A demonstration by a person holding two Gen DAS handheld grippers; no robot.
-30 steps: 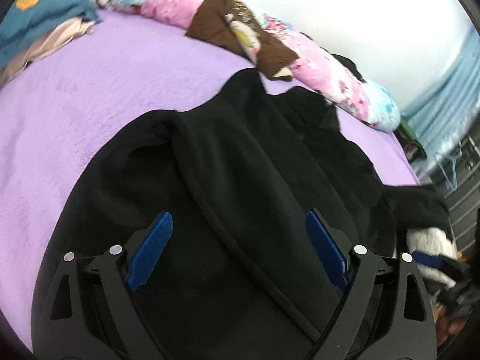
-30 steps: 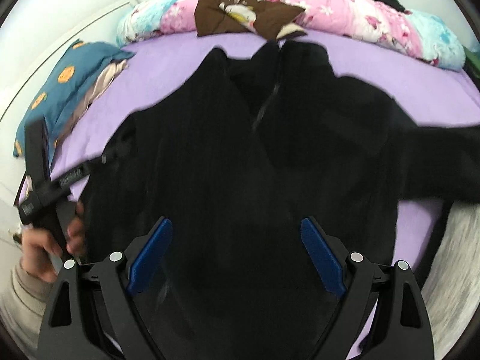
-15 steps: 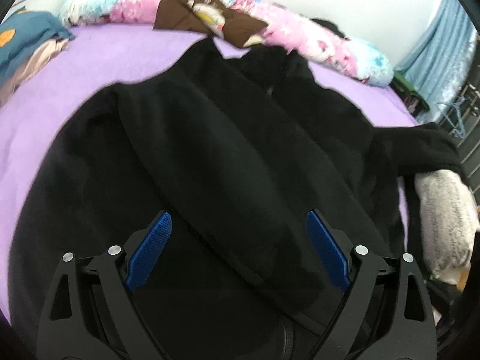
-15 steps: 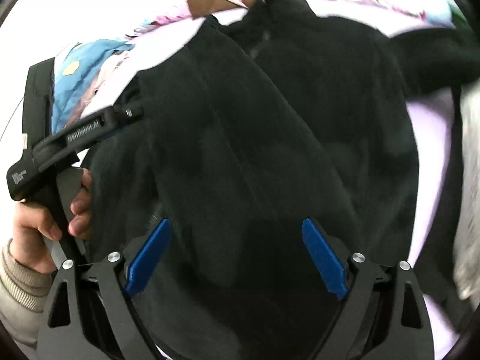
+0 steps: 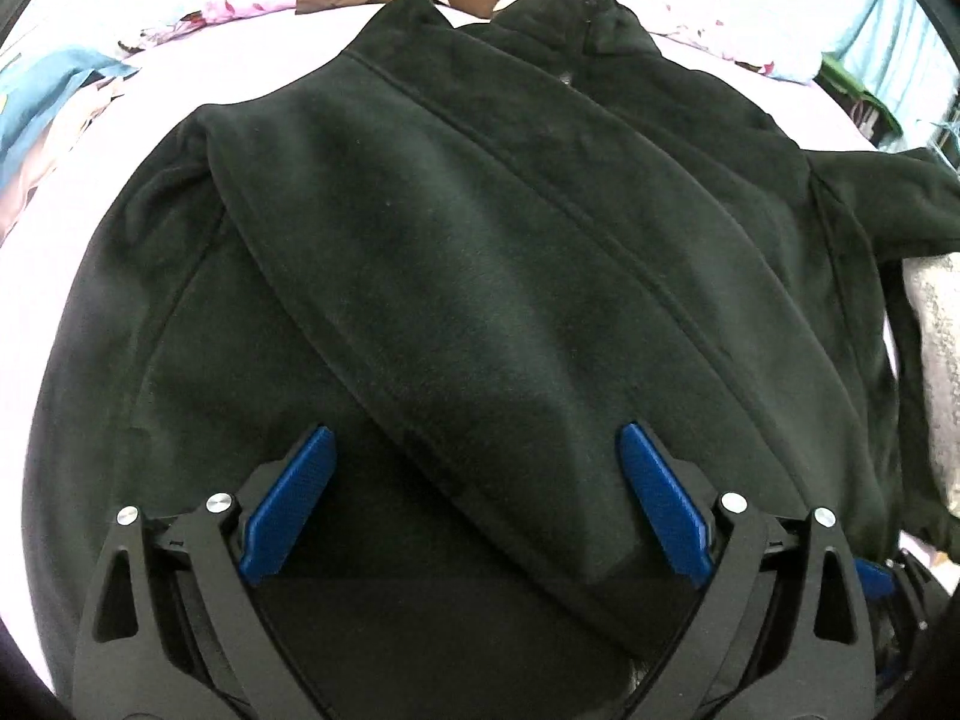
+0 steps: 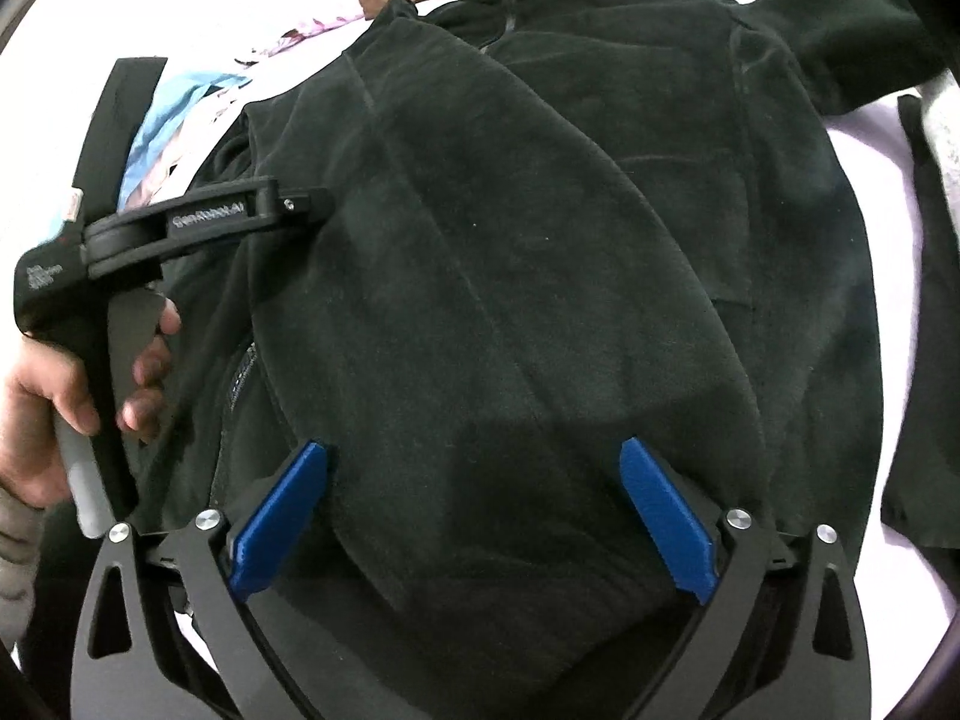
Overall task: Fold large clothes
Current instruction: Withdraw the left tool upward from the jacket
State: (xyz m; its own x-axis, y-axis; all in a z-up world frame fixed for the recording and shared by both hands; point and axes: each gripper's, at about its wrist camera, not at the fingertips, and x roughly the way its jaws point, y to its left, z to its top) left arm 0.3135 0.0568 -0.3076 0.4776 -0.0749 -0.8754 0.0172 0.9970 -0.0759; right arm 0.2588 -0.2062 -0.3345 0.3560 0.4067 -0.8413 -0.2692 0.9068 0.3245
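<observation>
One black fleece jacket lies spread on the bed, one sleeve folded diagonally across its front; two grippers hang above it. The left gripper and right gripper both stand spread wide, holding nothing.

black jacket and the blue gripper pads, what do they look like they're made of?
Black jacket: looks like fleece or a similar soft knit; matte, slightly fuzzy nap, stitched seams, specks of lint, no sheen. Exact fibre can't be told.

Blue pads on the left gripper: probably moulded or printed plastic; rigid flat shape with a fine ribbed texture. Could be rubbery; the look leaves that open.
</observation>
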